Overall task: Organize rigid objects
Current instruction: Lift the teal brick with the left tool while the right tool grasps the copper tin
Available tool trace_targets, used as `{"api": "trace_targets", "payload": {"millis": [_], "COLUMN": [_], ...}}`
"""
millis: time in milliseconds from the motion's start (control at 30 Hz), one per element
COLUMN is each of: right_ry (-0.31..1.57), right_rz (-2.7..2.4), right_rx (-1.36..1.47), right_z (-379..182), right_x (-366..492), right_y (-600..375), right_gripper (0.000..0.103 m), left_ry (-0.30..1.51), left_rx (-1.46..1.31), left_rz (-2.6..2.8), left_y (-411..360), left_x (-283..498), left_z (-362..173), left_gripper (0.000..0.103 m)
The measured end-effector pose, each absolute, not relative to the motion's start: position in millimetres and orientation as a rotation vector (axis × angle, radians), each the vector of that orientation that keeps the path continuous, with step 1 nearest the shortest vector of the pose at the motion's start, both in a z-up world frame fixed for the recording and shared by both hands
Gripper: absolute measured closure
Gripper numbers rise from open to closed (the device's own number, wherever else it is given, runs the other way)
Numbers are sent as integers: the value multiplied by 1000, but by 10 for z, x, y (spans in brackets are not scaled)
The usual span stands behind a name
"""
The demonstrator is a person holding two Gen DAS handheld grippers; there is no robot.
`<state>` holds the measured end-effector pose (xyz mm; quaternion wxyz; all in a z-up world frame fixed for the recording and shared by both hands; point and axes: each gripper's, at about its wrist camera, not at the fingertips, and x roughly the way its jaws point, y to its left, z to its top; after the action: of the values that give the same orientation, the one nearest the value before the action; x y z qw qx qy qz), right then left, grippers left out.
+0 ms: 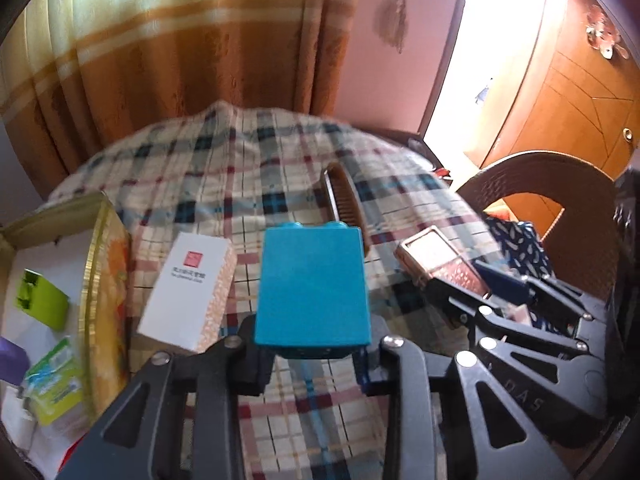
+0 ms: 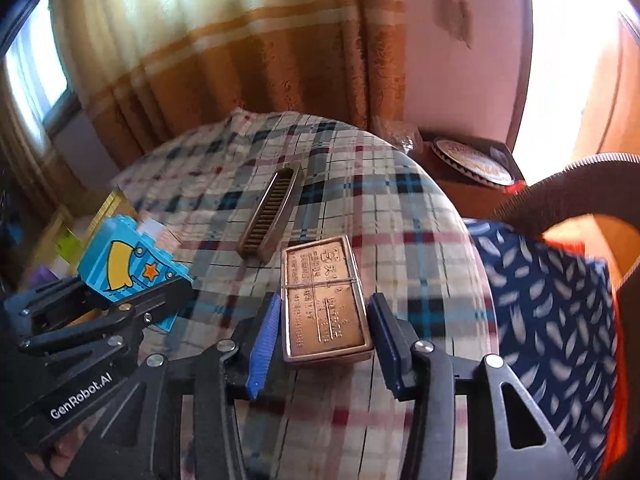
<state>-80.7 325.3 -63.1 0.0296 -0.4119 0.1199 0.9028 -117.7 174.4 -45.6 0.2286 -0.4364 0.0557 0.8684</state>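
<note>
- A table covered with a plaid cloth (image 1: 224,184) is seen in both wrist views, with orange striped curtains (image 1: 160,60) behind it and a brown woven chair (image 1: 560,184) at its right edge.
- At the table's left edge an open gold-rimmed box (image 1: 92,264) is placed; a green item (image 1: 40,300) and some packets lie inside it (what they are cannot be told).
- A white carton (image 1: 188,292) lies just beside the box, between it and the left gripper.
- A brown comb (image 2: 270,216) is laid farther back on the cloth, its long axis running away from the cameras and leaning right.
- The blue toy block (image 1: 312,292) is clamped in the left gripper (image 1: 312,354), raised off the cloth, its studs pointing away from the camera; a yellow shape and an orange star are printed on one face.
- The copper-coloured metal case (image 2: 324,300) lies flat on the cloth between the fingers of the right gripper (image 2: 324,332), its long axis running away from the camera.
- A gap is seen at each pad, so the case is not yet pinched.
- A dark blue patterned cloth (image 2: 552,312) lies to the right of the case.
</note>
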Motion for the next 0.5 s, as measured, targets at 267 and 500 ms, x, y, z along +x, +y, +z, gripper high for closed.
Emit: {"api": "trace_targets", "payload": {"millis": [267, 500], "right_ry": [458, 489], "right_rz": [2778, 2791], "right_rx": [-1179, -1130], "right_z": [-431, -276], "right_x": [-363, -86], "right_y": [3068, 2895], "right_gripper": [55, 55], "left_ry": [232, 224], "left_rx": [-1174, -1154], "left_rz": [2439, 2447], "left_y": [1600, 1407], "left_x": [-877, -616], "left_z": [-315, -219], "left_gripper": [73, 73]}}
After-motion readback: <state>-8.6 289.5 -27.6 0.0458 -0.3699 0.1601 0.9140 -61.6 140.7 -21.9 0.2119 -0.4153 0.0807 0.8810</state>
